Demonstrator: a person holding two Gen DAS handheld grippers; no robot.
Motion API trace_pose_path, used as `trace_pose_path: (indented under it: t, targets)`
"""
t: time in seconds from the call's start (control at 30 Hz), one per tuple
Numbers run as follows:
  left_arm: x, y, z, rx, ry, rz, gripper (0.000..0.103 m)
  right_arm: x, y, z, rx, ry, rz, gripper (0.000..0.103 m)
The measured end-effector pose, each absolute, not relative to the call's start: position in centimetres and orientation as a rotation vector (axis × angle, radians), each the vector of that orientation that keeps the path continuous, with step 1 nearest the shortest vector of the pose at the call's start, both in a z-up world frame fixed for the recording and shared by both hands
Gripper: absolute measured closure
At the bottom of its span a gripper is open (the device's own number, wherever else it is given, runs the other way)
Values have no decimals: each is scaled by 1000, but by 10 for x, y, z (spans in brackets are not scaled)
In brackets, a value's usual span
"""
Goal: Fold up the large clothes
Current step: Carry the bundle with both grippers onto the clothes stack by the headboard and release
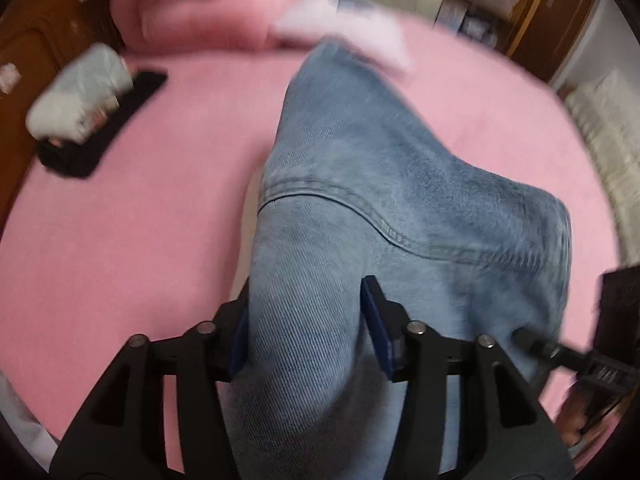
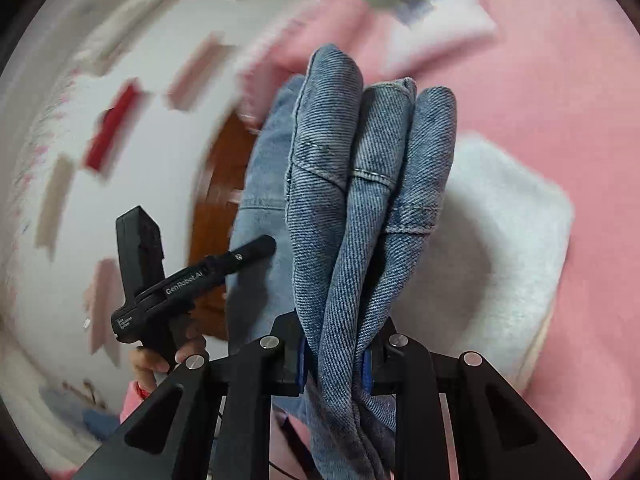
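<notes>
Jeans (image 2: pixel 360 200) bunched between right jaws, clamped.

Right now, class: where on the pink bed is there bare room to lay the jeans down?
Bare pink sheet lies free between the jeans and the black cloth; another patch lies right of the jeans. Crowded along the far edge: the pink blanket and a white bundle.

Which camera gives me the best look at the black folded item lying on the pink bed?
The left wrist view. The black folded item lies at the upper left on the pink bed cover, partly under a white bundle, though blurred. The right wrist view does not show it: bunched denim fills the middle there.
</notes>
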State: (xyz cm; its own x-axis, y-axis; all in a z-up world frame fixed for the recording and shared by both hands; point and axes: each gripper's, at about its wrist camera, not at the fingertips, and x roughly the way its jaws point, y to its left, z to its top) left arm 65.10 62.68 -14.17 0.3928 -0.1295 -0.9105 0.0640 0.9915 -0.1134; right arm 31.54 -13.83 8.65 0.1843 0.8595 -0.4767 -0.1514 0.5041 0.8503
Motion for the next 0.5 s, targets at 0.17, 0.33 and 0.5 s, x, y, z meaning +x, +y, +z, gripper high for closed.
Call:
trace_pose_path:
  t: [0.17,0.33,0.5]
  targets:
    - [647,662,-166,-273,1061,-195,36,328,-171,33,554,1182,786,76]
    - [628,656,-179,-281,989,-194,31,337,-133,17,449,1150,736,56]
    - [580,653,-176,-311,887,-62,25,313,-136,24,416,1122,684,39]
